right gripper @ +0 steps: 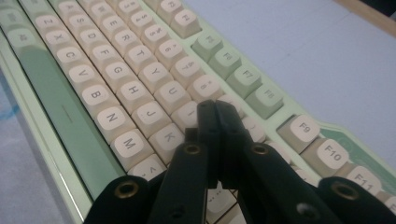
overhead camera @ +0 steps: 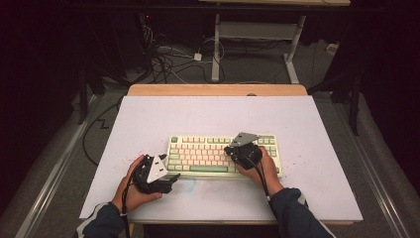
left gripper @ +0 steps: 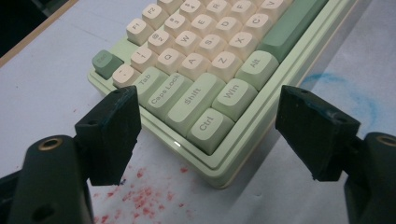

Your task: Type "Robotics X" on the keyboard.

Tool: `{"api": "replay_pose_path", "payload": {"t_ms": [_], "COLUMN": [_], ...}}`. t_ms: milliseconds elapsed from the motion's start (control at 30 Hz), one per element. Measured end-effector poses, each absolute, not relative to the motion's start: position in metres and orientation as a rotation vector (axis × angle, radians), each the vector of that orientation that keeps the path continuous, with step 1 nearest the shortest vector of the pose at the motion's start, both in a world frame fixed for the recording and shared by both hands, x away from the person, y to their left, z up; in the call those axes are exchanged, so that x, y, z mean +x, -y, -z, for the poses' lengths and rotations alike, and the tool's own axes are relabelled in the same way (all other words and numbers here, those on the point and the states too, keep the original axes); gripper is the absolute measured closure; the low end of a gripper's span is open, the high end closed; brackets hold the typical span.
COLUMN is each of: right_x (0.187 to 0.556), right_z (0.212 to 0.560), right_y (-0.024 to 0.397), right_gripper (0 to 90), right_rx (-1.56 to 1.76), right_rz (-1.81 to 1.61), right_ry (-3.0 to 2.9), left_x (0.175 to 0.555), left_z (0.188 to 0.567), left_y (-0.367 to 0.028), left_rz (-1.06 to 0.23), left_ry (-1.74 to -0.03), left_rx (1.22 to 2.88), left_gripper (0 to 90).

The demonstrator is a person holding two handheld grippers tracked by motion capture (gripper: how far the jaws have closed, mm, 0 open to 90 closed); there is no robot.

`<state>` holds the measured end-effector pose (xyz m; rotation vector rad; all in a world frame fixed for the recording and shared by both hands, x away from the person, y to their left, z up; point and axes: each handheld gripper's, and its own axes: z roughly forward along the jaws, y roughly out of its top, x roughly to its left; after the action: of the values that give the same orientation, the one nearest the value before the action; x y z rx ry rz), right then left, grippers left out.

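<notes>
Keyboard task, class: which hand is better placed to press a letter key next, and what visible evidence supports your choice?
The right. The right gripper has its fingers shut together into one tip, poised over the letter keys of the keyboard. The left gripper is open beside the keyboard's Ctrl corner.

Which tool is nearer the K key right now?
Right. The right tool, shut, has its tips over the keys just beside the K key. The left tool, open, sits off the keyboard's Ctrl corner.

white mat (overhead camera: pixel 148 119) | red specks (left gripper: pixel 140 198) | blue smudge (left gripper: pixel 355 93) | floor cables (overhead camera: pixel 168 57)
</notes>
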<state>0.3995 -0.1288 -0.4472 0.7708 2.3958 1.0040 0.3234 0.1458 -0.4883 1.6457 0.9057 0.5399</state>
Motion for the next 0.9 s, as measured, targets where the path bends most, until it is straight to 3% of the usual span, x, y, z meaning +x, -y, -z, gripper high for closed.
{"api": "replay_pose_path", "payload": {"t_ms": [333,567,600,700,900], "right_x": [0.387,0.376,0.376,0.369,0.360], "right_z": [0.436,0.426,0.426,0.422,0.420], "right_y": [0.140,0.153,0.153,0.160,0.169], "right_gripper": [84.7,59.0,59.0,43.8,30.8], "right_rx": [0.733,0.728,0.728,0.715,0.744], "right_rz": [-1.109,-1.190,-1.190,-1.215,-1.197], "right_ry": [-2.326,-2.221,-2.221,-2.174,-2.092], "left_x": [0.323,0.322,0.322,0.323,0.323], "left_z": [0.486,0.486,0.485,0.483,0.480], "left_y": [-0.148,-0.148,-0.148,-0.149,-0.150], "left_rz": [-0.554,-0.559,-0.560,-0.561,-0.547], "left_ry": [-0.905,-0.906,-0.905,-0.912,-0.918], "left_rx": [1.631,1.638,1.636,1.626,1.603], "left_gripper": [21.2,21.9,21.9,22.7,22.7]}}
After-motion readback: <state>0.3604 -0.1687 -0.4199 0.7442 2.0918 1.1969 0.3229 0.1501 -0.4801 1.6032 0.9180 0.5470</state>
